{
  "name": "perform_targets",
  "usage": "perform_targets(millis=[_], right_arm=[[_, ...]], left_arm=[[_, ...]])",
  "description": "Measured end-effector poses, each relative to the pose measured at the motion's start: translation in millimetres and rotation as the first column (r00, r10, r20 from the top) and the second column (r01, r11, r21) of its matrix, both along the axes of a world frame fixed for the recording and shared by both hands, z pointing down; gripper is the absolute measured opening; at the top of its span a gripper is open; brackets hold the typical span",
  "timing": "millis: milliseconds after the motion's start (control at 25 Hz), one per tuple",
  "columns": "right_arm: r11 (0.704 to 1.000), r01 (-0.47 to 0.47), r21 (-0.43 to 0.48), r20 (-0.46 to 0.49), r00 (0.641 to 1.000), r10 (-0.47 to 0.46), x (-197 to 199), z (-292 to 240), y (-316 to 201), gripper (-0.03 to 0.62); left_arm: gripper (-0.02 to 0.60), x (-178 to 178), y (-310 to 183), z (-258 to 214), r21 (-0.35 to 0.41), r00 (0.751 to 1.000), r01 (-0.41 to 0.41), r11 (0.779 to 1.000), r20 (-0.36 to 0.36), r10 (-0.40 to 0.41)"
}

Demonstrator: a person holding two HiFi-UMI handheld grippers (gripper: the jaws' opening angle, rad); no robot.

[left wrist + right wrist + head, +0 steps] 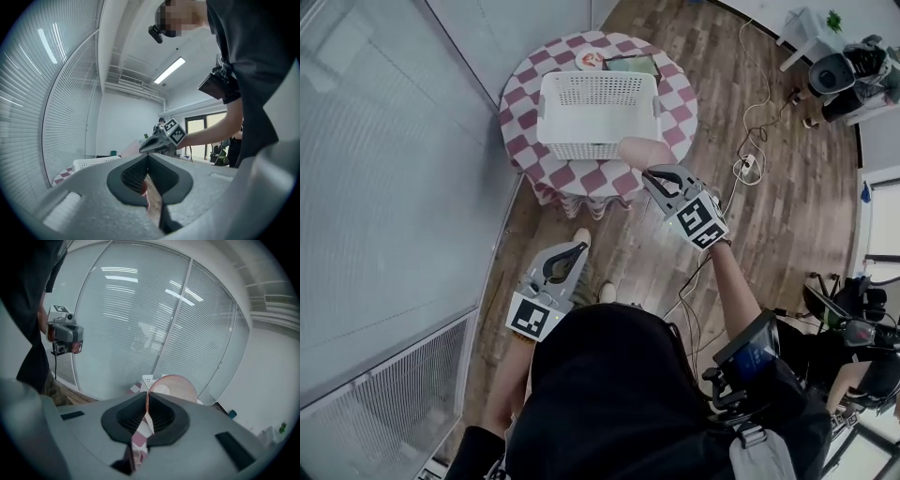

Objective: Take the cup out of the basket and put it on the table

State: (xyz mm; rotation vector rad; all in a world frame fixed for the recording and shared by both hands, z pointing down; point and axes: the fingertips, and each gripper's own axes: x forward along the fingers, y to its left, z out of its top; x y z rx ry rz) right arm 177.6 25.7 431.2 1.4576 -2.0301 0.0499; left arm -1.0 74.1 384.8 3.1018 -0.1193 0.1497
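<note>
I had the pink cup [642,150] clamped by its rim in my right gripper [654,172], clear of the white basket [595,150] and seemingly over the checkered table [675,105], not yet set down, while my left gripper [567,259] hung closed, empty.

Head view: above the person, facing steeply down on table [670,103] and basket [598,150], both some way off. Left gripper view: low, tilted up toward ceiling [140,61], right gripper [143,149] near. Right gripper view: faces the blinds [140,310], cup [176,385] very close, left gripper [65,333] upper left. All three share basket and table.
</note>
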Motion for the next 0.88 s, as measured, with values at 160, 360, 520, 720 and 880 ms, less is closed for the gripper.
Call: perform_targets(millis=[160,360,520,720,880], right_arm=[[0.998,-0.03,0.052,0.065,0.998,0.026,-11.1,-7.6,17.6,0.021],[0.991,-0.062,0.12,0.161,0.986,0.042,-25.1,-19.3,45.4,0.021],[0.981,-0.086,0.176,0.212,0.976,0.048,-34.3,-30.1,71.4,0.021],[0.969,-0.102,0.226,0.259,0.965,0.042,-41.7,-43.9,98.3,0.021],[0.957,-0.128,0.261,0.285,0.957,0.05,-45.9,-51.7,114.3,0.021]], left_arm=[[0.006,3.1,5.7,-1.6,-0.002,1.0,-0.019,1.0,0.006,0.019],[0.006,12.5,20.5,-3.3,0.009,0.999,-0.053,0.999,0.013,0.053],[0.006,20.0,35.3,-6.8,0.02,0.997,-0.076,0.997,0.013,0.076],[0.006,30.3,49.8,-11.1,0.013,0.997,-0.082,0.997,0.01,0.082],[0.006,38.1,57.5,-11.8,0.036,0.994,-0.112,0.993,0.021,0.111]])
